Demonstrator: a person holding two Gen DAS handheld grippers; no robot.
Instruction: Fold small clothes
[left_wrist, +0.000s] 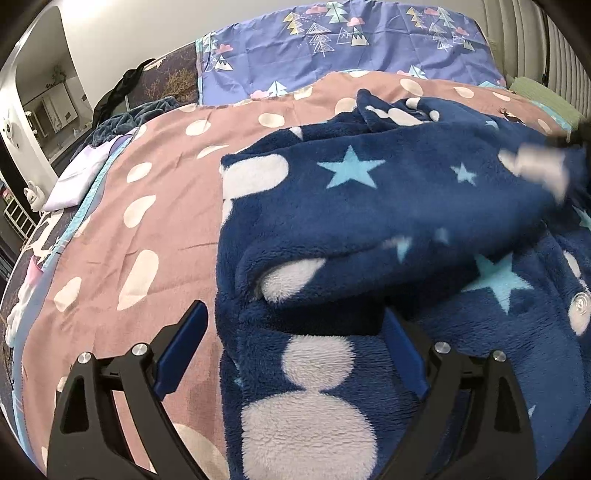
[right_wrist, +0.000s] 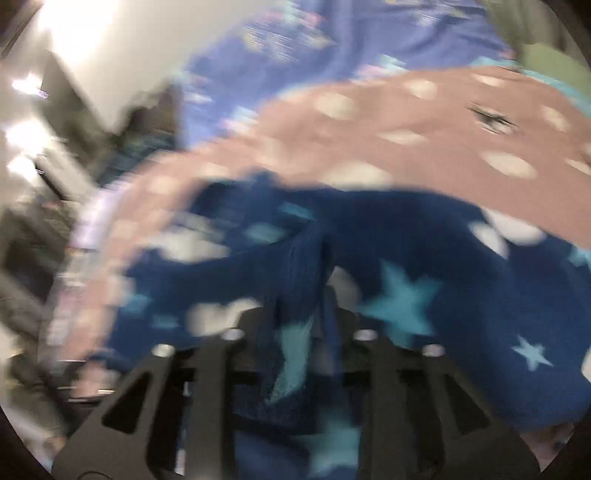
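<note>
Folding in progress on a navy fleece garment (left_wrist: 369, 206) with stars and white blobs, spread over the bed's pink dotted cover (left_wrist: 147, 206). Right claw (right_wrist: 317, 332) clamped on a bunched edge of the fleece, cloth pinched between its fingers and trailing ahead; heavy blur in that view, so judged mid-swing with a flap. Left claw (left_wrist: 291, 332) spread wide, gripping nothing; left finger (left_wrist: 184, 339) over bare cover, right finger (left_wrist: 402, 354) partly under a raised fold, garment lying between and ahead.

Next move, as judged: lay the carried flap flat across the body, then pin or take the near hem with the idle claw. Calls for even tension; thick pile likely to bunch.

Surroundings: purple tree-print bedding (left_wrist: 332, 44) far ahead of left claw; pale folded cloth (left_wrist: 85, 173) and dark teal heap (left_wrist: 140, 114) ahead-left at bed edge; green cushion (left_wrist: 543, 96) far ahead-right. Nothing obstructing the fold area apart from the garment's own humped folds.
</note>
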